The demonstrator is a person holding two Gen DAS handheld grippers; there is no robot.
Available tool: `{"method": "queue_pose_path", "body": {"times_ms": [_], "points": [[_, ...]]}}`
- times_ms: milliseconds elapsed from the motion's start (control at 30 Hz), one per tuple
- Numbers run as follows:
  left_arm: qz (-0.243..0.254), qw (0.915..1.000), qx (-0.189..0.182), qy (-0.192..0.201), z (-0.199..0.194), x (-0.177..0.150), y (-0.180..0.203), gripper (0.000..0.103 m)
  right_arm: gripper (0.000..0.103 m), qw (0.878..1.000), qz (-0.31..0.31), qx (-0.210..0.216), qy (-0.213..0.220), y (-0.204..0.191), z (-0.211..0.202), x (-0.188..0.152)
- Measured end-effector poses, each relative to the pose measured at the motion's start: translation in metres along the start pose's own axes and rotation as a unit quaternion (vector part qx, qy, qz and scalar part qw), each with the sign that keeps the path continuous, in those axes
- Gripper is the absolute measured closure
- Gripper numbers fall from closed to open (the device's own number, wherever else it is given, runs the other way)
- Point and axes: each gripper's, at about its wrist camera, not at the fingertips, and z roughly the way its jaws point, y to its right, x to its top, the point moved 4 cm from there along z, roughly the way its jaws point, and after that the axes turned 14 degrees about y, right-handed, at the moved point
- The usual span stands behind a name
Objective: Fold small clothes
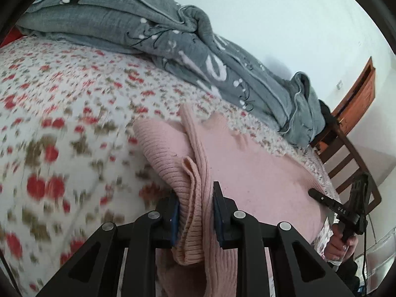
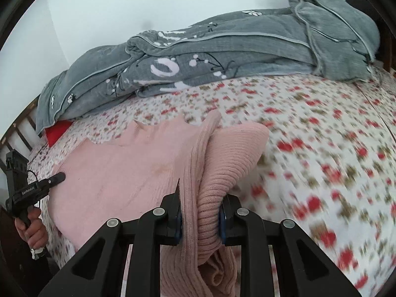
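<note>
Bed (image 1: 74, 123) under cherry-print sheet fills both views. Grey quilt (image 2: 222, 57) heaped along far side by wall. Pink knit sweater (image 1: 259, 168) spread on sheet in front of quilt, one edge lifted. Left claw (image 1: 195, 212) clamps bunched ribbed fold of it. Right claw (image 2: 200, 212) pinches another bunched fold. Wooden chair (image 1: 346, 153) beside bed.

a bed (image 2: 309, 113) with a white sheet printed in red cherries carries it all. a pink knit garment (image 2: 118, 163) spreads across its near part, and a rumpled grey quilt (image 2: 222, 49) lies along the far side.
</note>
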Motion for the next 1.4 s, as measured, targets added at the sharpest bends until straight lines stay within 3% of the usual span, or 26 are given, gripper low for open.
{"method": "queue_pose_path", "body": {"times_ms": [167, 267, 367, 533, 700, 800, 933, 1400], "points": [[-0.042, 0.9984, 0.036, -0.013, 0.009, -0.004, -0.014, 0.063, 0.065, 0.999, 0.005, -0.054, 0.0, 0.009, 0.022, -0.015], [-0.054, 0.9975, 0.039, -0.024, 0.015, -0.007, -0.019, 0.058, 0.062, 0.997, -0.007, -0.082, 0.016, 0.006, 0.012, -0.005], [-0.03, 0.9981, 0.048, -0.025, 0.019, -0.012, -0.012, 0.051, 0.059, 0.993, -0.006, -0.108, 0.055, -0.007, -0.011, 0.009], [0.023, 0.9969, 0.072, -0.02, 0.023, -0.017, 0.004, 0.039, 0.055, 0.99, -0.067, -0.079, 0.093, -0.074, -0.032, 0.011], [0.033, 0.9961, 0.081, -0.017, 0.026, -0.017, 0.007, 0.038, 0.053, 0.992, -0.107, -0.022, 0.066, -0.136, -0.005, -0.022], [0.032, 0.9965, 0.076, -0.018, 0.026, -0.017, 0.007, 0.038, 0.053, 0.989, -0.129, -0.064, 0.038, -0.147, 0.029, -0.045], [0.041, 0.9962, 0.075, -0.017, 0.026, -0.019, 0.008, 0.038, 0.054, 0.981, -0.155, -0.103, 0.046, -0.155, 0.033, -0.053], [0.026, 0.9975, 0.064, -0.017, 0.021, -0.019, 0.005, 0.036, 0.053, 0.981, -0.16, -0.106, 0.042, -0.154, -0.007, -0.08]]}}
